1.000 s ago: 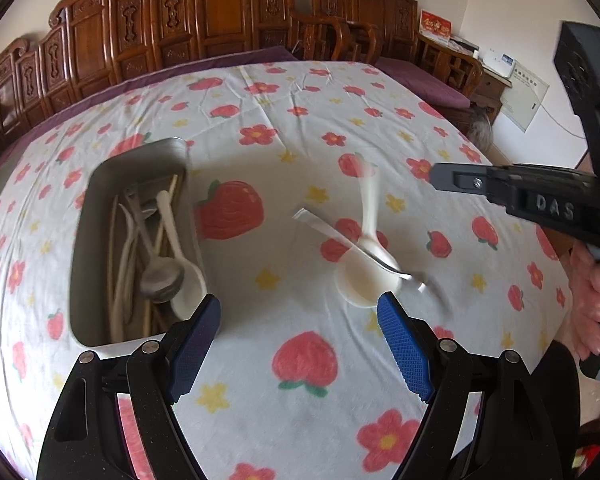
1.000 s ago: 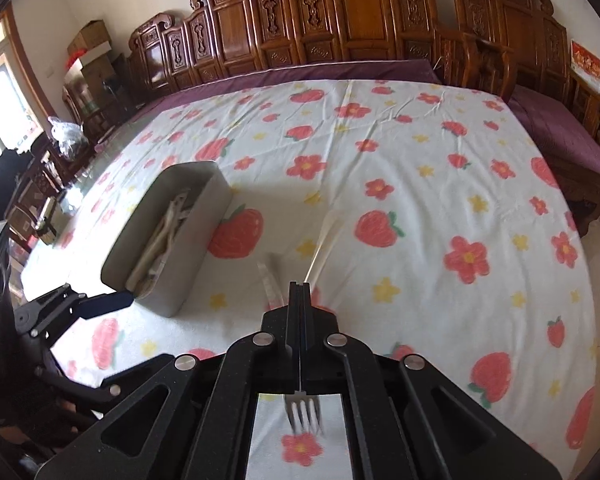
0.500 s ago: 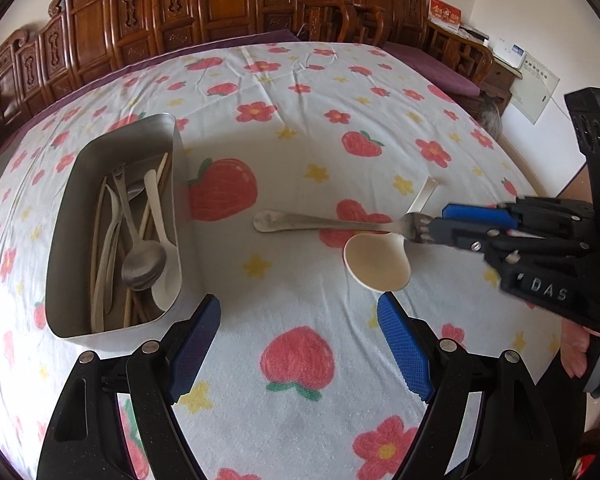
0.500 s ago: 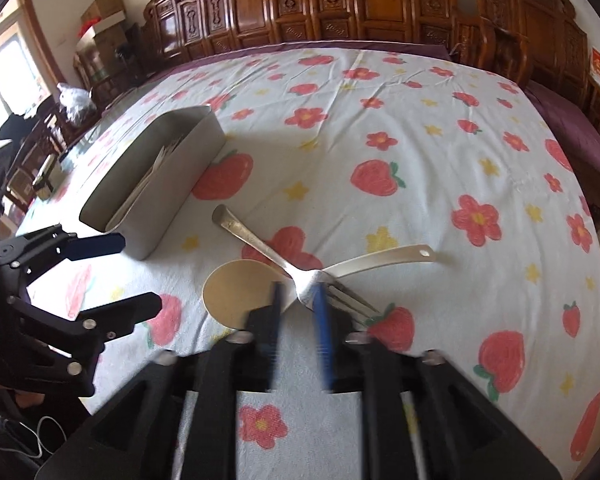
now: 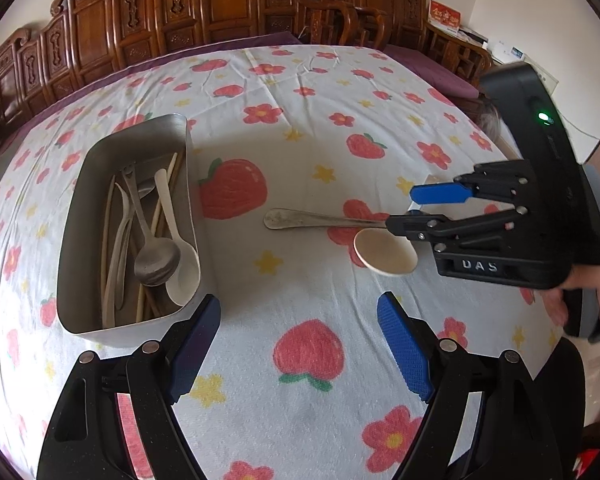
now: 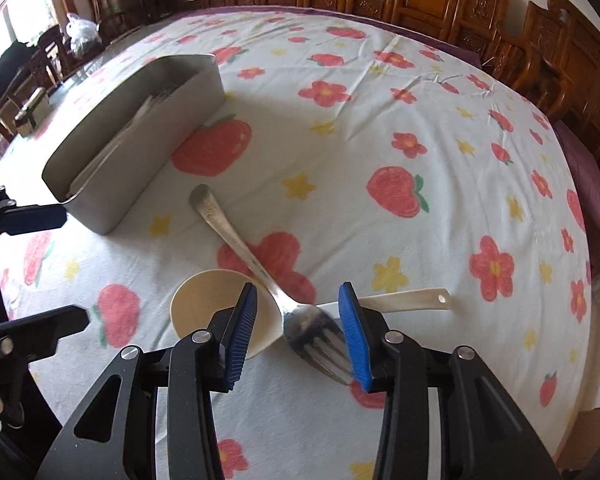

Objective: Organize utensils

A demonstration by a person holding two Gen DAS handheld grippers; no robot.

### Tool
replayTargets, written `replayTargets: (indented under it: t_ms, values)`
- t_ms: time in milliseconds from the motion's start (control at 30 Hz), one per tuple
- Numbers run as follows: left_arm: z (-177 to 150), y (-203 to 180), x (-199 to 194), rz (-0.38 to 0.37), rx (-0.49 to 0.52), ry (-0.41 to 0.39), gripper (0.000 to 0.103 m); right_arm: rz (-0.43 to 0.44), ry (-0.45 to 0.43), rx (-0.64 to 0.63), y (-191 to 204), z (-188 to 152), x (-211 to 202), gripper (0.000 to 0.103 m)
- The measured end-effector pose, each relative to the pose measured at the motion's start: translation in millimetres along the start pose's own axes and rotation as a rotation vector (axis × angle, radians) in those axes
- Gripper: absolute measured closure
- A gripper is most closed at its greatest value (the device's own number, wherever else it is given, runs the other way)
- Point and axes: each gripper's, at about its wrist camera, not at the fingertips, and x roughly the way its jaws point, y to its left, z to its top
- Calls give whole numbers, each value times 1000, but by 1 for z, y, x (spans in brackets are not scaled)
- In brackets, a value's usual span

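Note:
A metal fork (image 5: 320, 220) lies on the flowered cloth, its tines resting across a cream ladle-like spoon (image 5: 384, 250). My right gripper (image 6: 298, 332) stands open around the fork's head (image 6: 312, 328), and the pads do not press on it. The spoon's handle (image 6: 404, 300) runs off to the right behind the pad. A steel tray (image 5: 80, 216) on the left holds several spoons, a fork and chopsticks. My left gripper (image 5: 300, 320) hovers open and empty over the cloth, between the tray and the spoon.
Carved wooden chairs (image 5: 228, 4) line the far side of the table. A person's hand (image 5: 580, 300) grips the right gripper's handle at the table's right edge. Bare cloth (image 5: 300, 128) stretches beyond the fork. A purple seat cushion (image 6: 596, 184) is on the right.
The right gripper came down with the fork held by its tines, opened and let it go; the fork now lies across the spoon. The left gripper has stayed open and nearly still.

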Motion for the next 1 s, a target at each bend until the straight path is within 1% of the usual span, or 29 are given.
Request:
replayTargets:
  t_ms: [67, 100, 133, 167, 200, 300, 367, 500, 567, 633, 700, 733, 800, 867, 933, 967, 1000]
  values:
    - [-1, 1, 0, -2, -1, 2, 26, 5, 18, -3, 0, 3, 1, 59]
    - [-2, 1, 0, -3, -1, 4, 26, -4, 32, -2, -1, 5, 2, 62]
    - [-2, 1, 0, -2, -1, 5, 26, -22, 40, -5, -1, 7, 1, 68]
    - [-3, 1, 0, -2, -1, 6, 26, -33, 47, -5, -1, 7, 1, 70]
    - [-3, 2, -1, -4, -3, 6, 26, -26, 50, 9, -2, 7, -2, 70]
    - [-5, 3, -3, -11, -4, 4, 26, 5, -3, 28, -7, -1, -18, 70]
    - [-6, 2, -4, -14, 2, 4, 26, 25, -19, 45, -14, -8, -23, 70]
    - [-7, 1, -5, -20, 2, 3, 26, 37, 29, 49, -21, -20, -12, 69]
    - [-7, 0, -6, -23, 3, 1, 26, 65, 37, 46, -21, -24, -8, 66]
    - [-7, -1, -6, -24, 8, -1, 26, 96, 26, 37, -19, -27, -8, 57]
    - [-7, -1, -7, -23, 10, -2, 26, 101, 29, 30, -17, -27, -7, 57]
    - [-7, -1, -7, -22, 9, -2, 26, 89, 30, 20, -17, -26, -7, 59]
    - [-7, -2, -7, -23, 10, -1, 26, 51, 27, 2, -15, -23, -6, 59]
    - [-7, -2, -7, -23, 11, -1, 26, 34, 44, -25, -14, -21, -1, 59]
    - [-7, -2, -7, -24, 11, -1, 26, 16, 62, -61, -12, -21, 4, 55]
    - [-7, -2, -7, -22, 13, 0, 26, 11, 70, -72, -13, -21, 7, 55]
    - [-7, -2, -6, -21, 15, 2, 26, 11, 76, -76, -14, -20, 11, 52]
